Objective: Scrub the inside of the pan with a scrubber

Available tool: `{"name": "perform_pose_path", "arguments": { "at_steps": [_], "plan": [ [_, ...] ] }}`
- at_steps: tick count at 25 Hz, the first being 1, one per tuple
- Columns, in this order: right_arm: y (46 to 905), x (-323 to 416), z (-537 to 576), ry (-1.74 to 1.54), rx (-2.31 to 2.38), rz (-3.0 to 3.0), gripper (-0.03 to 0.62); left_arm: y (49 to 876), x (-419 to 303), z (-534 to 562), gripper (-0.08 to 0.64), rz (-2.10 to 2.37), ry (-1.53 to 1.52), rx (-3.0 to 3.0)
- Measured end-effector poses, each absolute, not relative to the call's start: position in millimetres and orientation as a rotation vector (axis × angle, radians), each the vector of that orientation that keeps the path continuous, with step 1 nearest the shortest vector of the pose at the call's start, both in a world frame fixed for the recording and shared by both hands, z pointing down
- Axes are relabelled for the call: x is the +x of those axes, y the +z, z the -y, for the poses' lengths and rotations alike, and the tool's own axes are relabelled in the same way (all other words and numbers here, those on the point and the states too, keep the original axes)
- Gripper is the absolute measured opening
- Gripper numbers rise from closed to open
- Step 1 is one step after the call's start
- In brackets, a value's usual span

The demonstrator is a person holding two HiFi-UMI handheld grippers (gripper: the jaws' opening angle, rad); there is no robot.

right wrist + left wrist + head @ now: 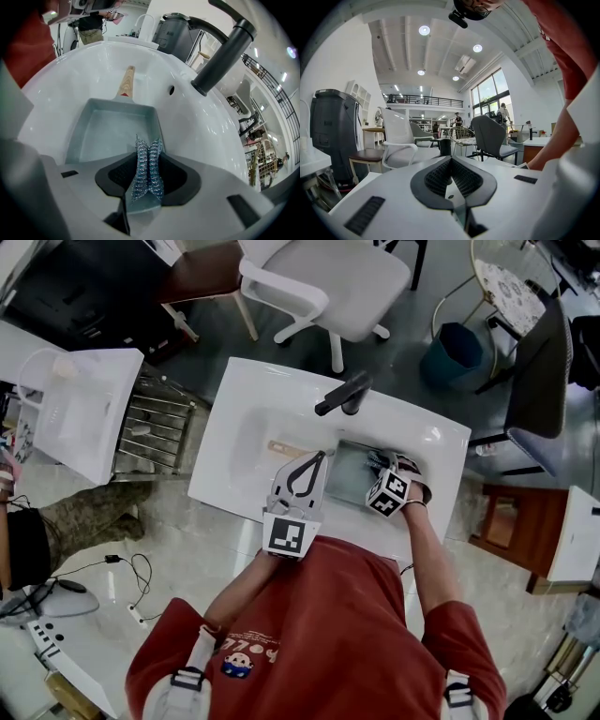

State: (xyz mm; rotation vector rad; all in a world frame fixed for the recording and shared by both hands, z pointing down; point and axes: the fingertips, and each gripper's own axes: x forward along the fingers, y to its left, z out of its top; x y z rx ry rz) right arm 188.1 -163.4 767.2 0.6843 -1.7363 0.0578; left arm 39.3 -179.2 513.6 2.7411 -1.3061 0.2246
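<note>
**Scrubber clamped over the pan in the sink**

A steel scrubber (145, 180) is gripped between the jaws of the right tongs (148, 159) and held over the near rim of the grey square pan (112, 136). The pan is laid in the white sink (70, 79), with its wooden handle (125, 82) pointed far, left of the black faucet (225, 51). The left tongs (451, 171) are clenched on nothing and aimed out at the room.
</note>
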Motion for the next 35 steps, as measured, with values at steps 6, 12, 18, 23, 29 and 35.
{"name": "perform_pose_path", "arguments": {
  "at_steps": [6, 12, 18, 23, 29, 35],
  "plan": [
    [760, 190, 161, 0.119, 0.772, 1.759, 0.158, 509, 44, 178, 0.014, 1.292, 0.220, 2.758],
    [702, 197, 162, 0.218, 1.050, 1.855, 0.158, 500, 49, 183, 0.014, 1.283, 0.205, 2.774],
    [621, 217, 155, 0.287, 1.374, 1.938, 0.158, 476, 60, 195, 0.014, 1.293, 0.213, 2.863],
    [538, 246, 165, 0.248, 1.617, 1.987, 0.160, 439, 70, 208, 0.014, 1.296, 0.103, 2.811],
    [435, 263, 187, 0.038, 1.847, 2.027, 0.164, 403, 66, 222, 0.014, 1.309, 0.026, 2.804],
    [363, 274, 192, -0.201, 2.164, 2.025, 0.167, 362, 65, 232, 0.014, 1.378, 0.009, 2.882]
  ]
}}
